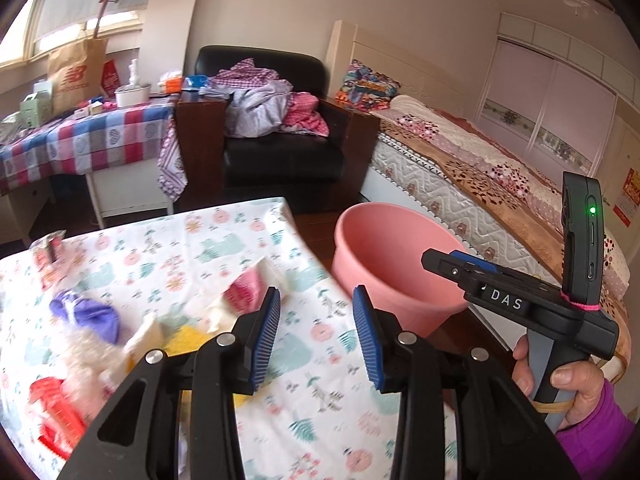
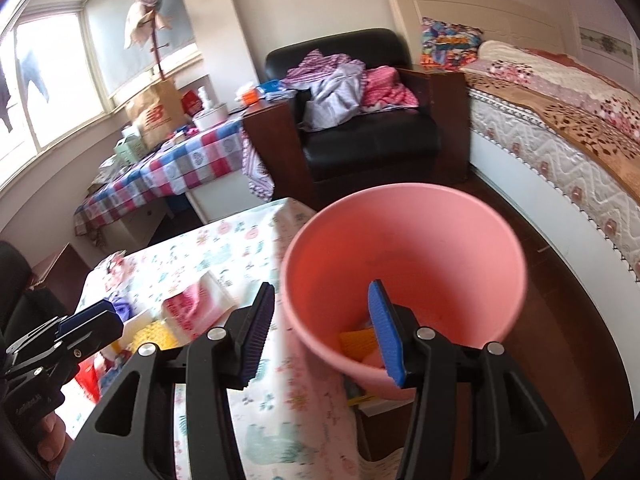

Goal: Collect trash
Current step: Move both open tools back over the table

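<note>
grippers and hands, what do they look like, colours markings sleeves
Both grippers, left and right, have black angular linkages with silver pivot bolts and blue ribbed finger pads. The right one's body reads "DAS", with a green light and pink band behind. The bare right hand wears a purple sleeve.

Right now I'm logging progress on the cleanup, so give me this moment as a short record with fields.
bin: pink bucket on the floor beside the table, upright
in bin: yellow piece and other bits at the bottom
left tool: open, empty, over the floral tablecloth
right tool: open, empty, at the near rim of the bucket
left on table: purple wrapper, red packet, pink-and-white packet
</note>
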### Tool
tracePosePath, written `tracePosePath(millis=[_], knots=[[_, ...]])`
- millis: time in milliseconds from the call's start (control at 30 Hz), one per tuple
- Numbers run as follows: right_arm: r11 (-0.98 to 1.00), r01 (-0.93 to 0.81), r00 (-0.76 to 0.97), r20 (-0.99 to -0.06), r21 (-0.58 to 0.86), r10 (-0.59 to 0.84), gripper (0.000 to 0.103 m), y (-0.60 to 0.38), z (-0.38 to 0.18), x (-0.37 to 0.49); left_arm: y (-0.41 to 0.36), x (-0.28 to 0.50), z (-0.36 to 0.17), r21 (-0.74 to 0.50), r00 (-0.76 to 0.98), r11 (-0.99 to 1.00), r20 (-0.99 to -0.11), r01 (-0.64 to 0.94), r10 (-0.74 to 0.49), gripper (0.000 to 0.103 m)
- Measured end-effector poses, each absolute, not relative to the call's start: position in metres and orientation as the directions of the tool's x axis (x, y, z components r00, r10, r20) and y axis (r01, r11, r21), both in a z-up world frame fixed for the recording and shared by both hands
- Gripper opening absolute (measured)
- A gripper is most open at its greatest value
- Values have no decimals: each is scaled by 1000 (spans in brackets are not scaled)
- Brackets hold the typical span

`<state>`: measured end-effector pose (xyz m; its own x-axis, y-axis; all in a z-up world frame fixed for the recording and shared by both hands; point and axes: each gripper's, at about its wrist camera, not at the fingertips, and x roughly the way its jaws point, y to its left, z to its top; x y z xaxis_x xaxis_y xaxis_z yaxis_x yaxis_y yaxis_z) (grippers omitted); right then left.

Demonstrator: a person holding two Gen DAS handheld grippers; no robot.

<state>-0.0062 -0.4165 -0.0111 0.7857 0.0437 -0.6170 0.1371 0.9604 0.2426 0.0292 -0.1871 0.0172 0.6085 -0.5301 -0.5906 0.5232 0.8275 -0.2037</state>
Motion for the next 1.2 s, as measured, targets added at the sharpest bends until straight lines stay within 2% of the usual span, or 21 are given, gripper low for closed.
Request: tracePosePath(millis=[333, 633, 867, 967, 1200], knots=[[966, 50, 754, -644, 255, 131, 50, -372, -16, 5, -118, 28, 15, -203, 665, 888, -599, 412, -446, 37], [944, -44, 687, -676, 327, 267, 49, -326, -30, 33, -45, 46, 7, -219, 707, 939, -618, 266, -344, 37], [969, -44, 689, -695, 244, 206, 50, -272, -33, 64, 5, 69, 6, -218, 729, 964, -633, 155, -260, 38], [972, -36, 701, -687, 233, 190, 49, -260, -31, 73, 26, 86, 7, -200, 743, 972, -631, 123, -224, 42], [974, -5, 698, -697, 225, 164, 49, -262, -38, 82, 60, 146, -11, -241, 706, 966, -667, 98, -238, 42]])
